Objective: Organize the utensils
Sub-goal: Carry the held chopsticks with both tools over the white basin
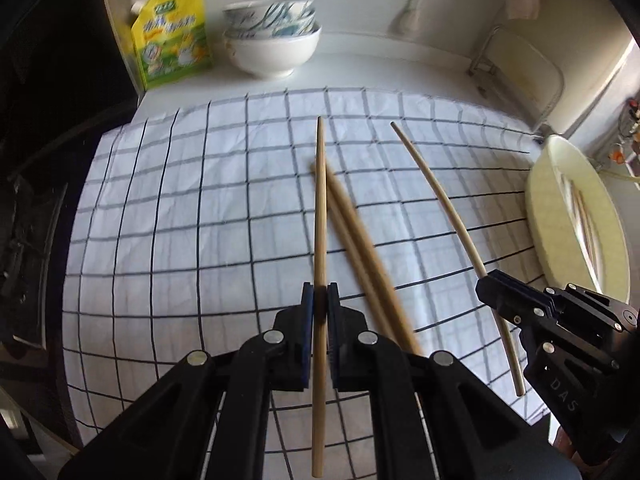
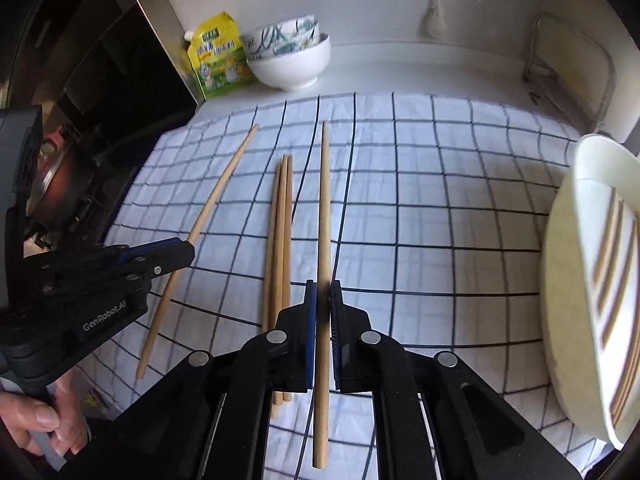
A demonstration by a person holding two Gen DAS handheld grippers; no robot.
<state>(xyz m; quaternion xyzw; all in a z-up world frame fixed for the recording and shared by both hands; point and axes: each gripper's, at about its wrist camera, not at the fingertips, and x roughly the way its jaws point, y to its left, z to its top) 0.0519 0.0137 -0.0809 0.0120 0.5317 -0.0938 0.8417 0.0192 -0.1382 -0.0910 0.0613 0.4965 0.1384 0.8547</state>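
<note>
My left gripper (image 1: pixel 319 300) is shut on one wooden chopstick (image 1: pixel 320 208), held above the checked cloth (image 1: pixel 180 220). My right gripper (image 2: pixel 323 300) is shut on another chopstick (image 2: pixel 324 200). Each gripper shows in the other's view: the right one (image 1: pixel 486 280) at the right with its chopstick (image 1: pixel 440 200), the left one (image 2: pixel 188 250) at the left with its chopstick (image 2: pixel 216 196). Loose chopsticks (image 2: pixel 280 240) lie bundled on the cloth between the two grippers, blurred in the left wrist view (image 1: pixel 360 248). A cream oval tray (image 2: pixel 568 280) at the right holds several chopsticks.
Stacked bowls (image 1: pixel 276 40) and a yellow refill pouch (image 1: pixel 172 44) stand at the back of the counter. A metal rack (image 2: pixel 560 68) stands at the back right. A dark stove area (image 2: pixel 60 184) lies left of the cloth. The tray also shows at the right (image 1: pixel 544 216).
</note>
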